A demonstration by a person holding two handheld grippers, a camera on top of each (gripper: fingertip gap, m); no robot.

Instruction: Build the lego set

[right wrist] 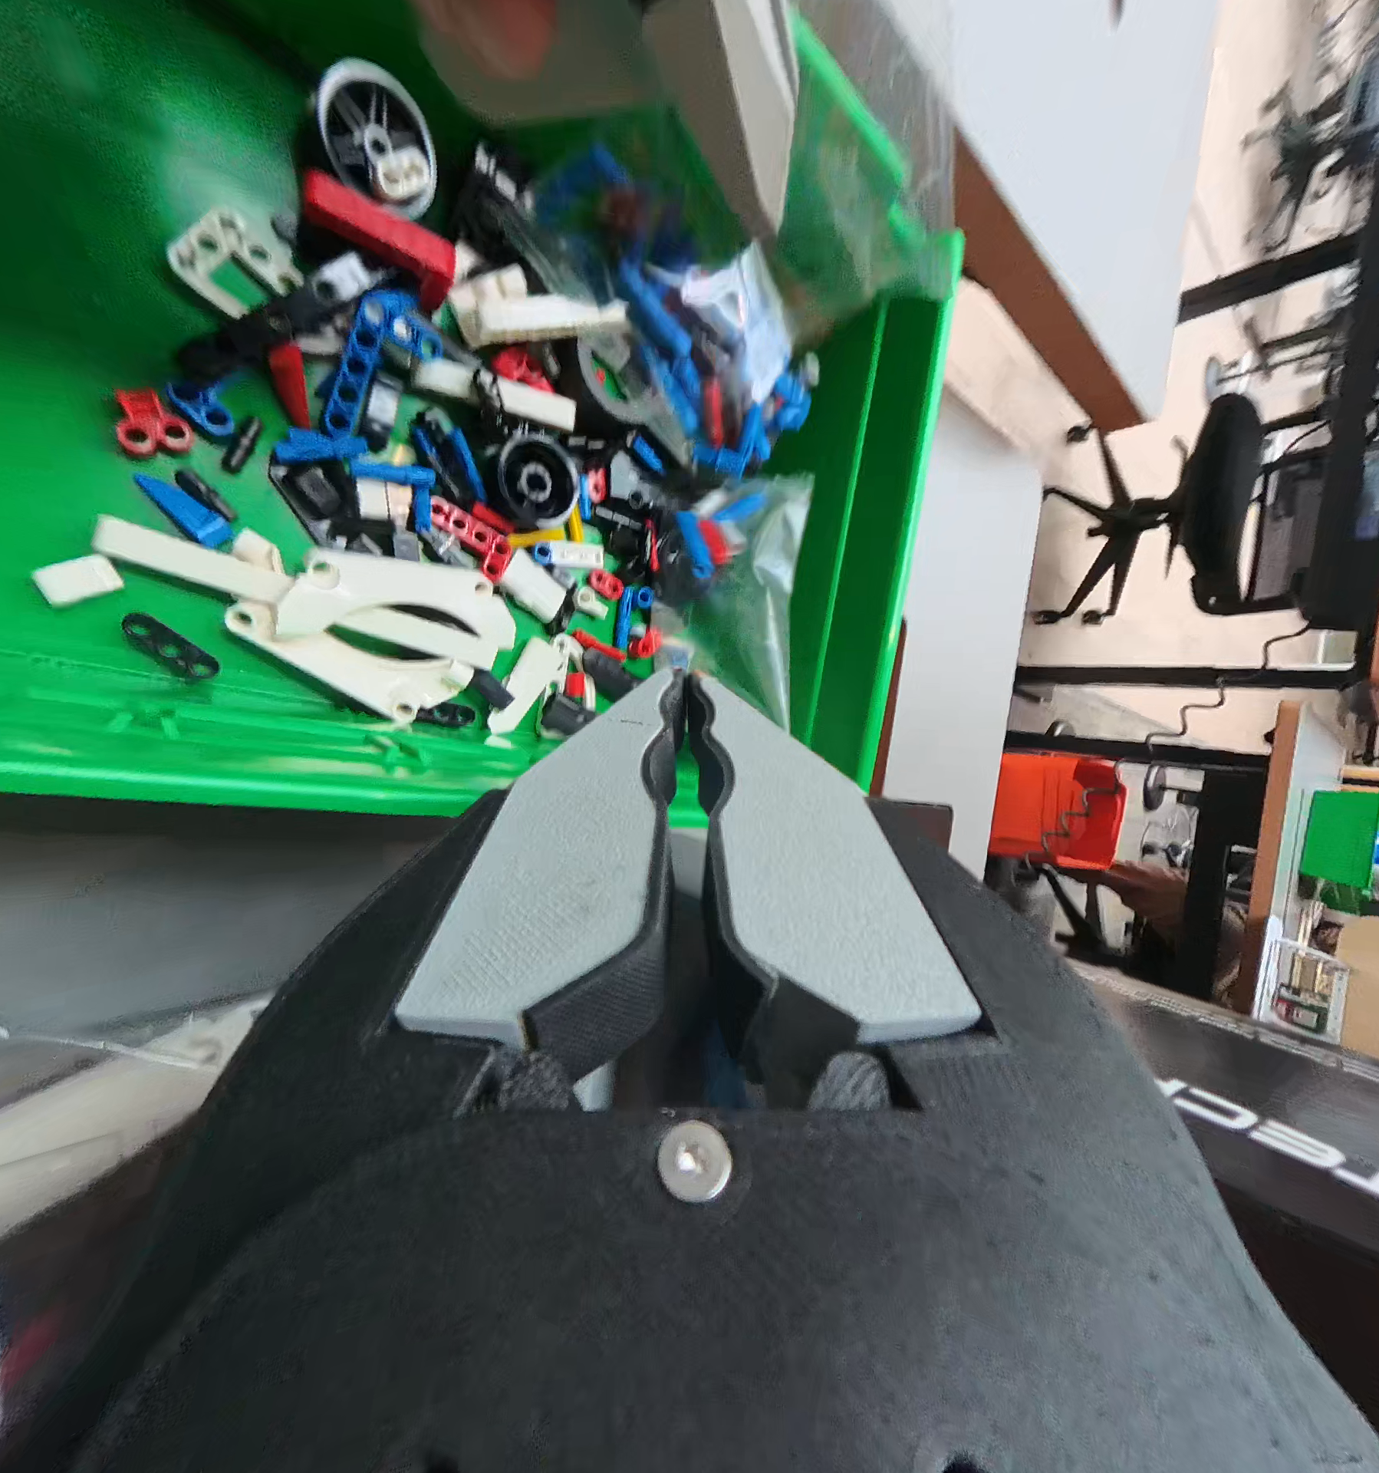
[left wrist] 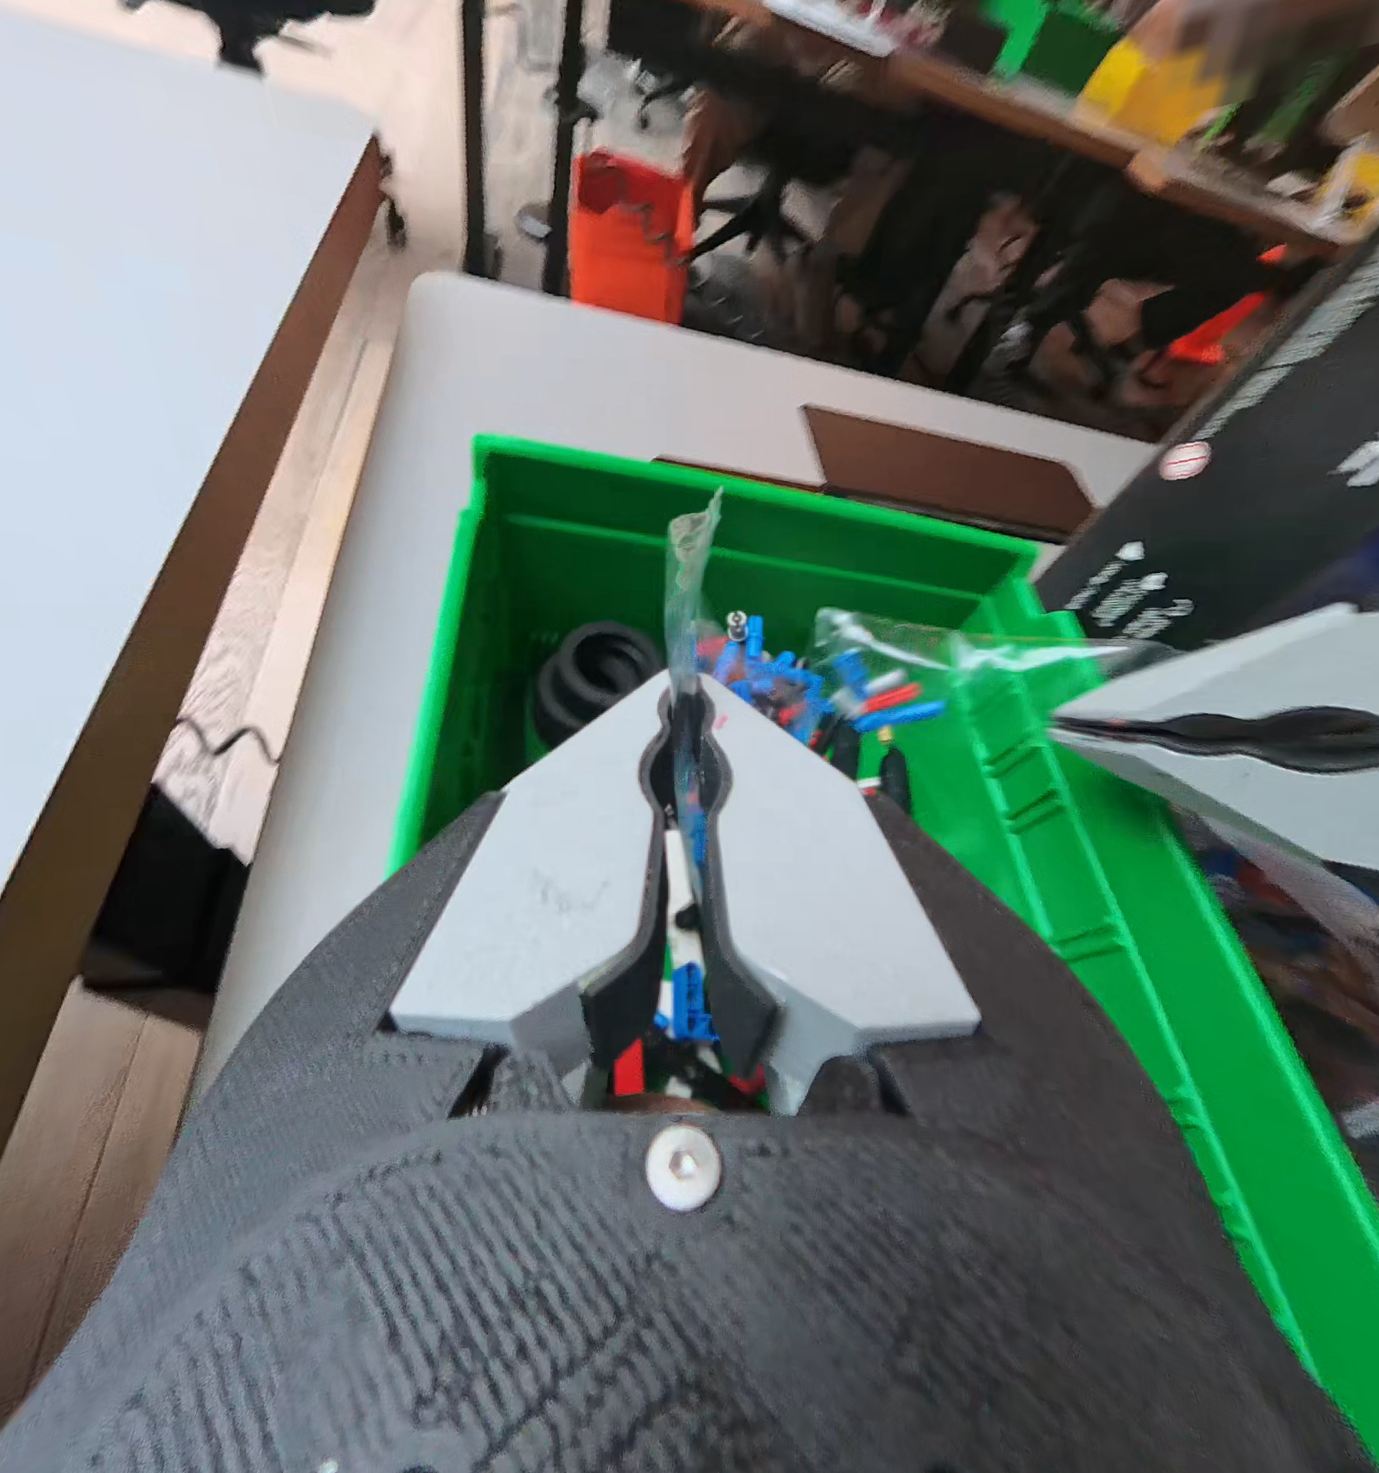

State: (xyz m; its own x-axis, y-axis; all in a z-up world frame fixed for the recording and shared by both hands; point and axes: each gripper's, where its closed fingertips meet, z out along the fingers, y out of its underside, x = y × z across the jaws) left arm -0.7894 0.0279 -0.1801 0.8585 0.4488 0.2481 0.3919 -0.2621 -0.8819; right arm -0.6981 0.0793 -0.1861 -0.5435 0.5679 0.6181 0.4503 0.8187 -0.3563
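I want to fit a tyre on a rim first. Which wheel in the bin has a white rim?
The large spoked wheel at the pile's far end; the smaller wheel hub mid-pile is all black.

Bright green bin (right wrist: 846, 558), and inside it a jumble of blue, red, white and black pieces (right wrist: 431, 446), one yellow sliver among them. Clear bag (left wrist: 690, 574) shows blue and red bits. Both claws, left (left wrist: 685, 705) and right (right wrist: 685, 685), are grey with black pads. White bench (left wrist: 559, 359), black box (left wrist: 1268, 510).
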